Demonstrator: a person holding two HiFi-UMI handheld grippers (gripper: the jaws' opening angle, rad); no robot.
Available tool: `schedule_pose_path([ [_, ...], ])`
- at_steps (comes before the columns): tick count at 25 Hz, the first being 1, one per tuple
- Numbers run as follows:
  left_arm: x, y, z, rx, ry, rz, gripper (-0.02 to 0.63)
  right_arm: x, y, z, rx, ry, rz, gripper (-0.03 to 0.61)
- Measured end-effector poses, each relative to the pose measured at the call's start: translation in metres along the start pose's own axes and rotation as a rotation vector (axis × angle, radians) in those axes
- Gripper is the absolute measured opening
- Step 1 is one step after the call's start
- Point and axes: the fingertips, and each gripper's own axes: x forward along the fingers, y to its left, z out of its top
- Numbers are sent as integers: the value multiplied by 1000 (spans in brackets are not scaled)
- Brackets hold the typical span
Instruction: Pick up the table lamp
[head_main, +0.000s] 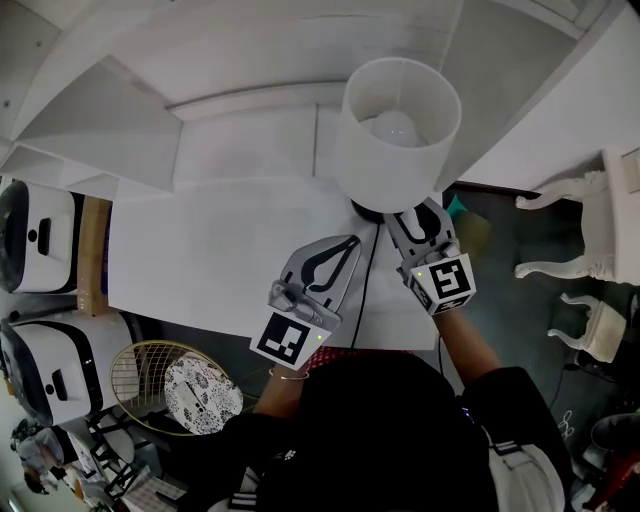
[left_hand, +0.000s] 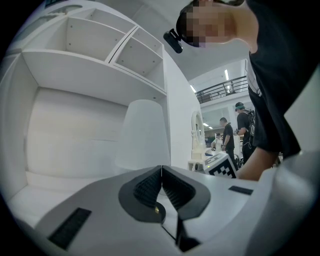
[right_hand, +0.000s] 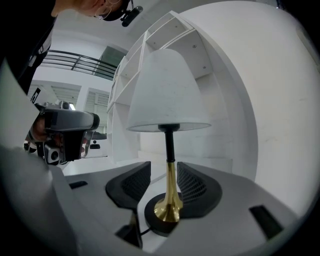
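Note:
The table lamp stands upright at the back right of the white desk (head_main: 220, 250), with a white shade (head_main: 400, 140), a black round base (head_main: 365, 212) and a black cord (head_main: 368, 270) running toward me. In the right gripper view its brass stem (right_hand: 171, 185) rises from the base (right_hand: 160, 222) under the shade (right_hand: 167, 95). My right gripper (head_main: 410, 215) (right_hand: 164, 167) is open, one jaw on each side of the stem, a gap showing on the left. My left gripper (head_main: 352, 240) (left_hand: 161, 170) is shut on nothing, left of the lamp, with the shade (left_hand: 142, 135) ahead.
White shelving (head_main: 240, 60) rises behind the desk, with a wall close to the lamp's right. A white chair (head_main: 600, 230) stands at the right. White appliances (head_main: 40, 235) and a wire basket (head_main: 150, 375) sit at the left. People (left_hand: 227, 137) stand far off.

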Motion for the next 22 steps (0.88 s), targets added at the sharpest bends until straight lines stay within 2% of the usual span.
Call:
schedule_pose_path([
  [13, -6, 11, -4, -42, -2, 6, 14, 28, -4, -1, -14, -12, -14, 167],
  [22, -13, 17, -6, -38, 4, 23, 14, 45, -3, -4, -22, -18, 6, 173],
])
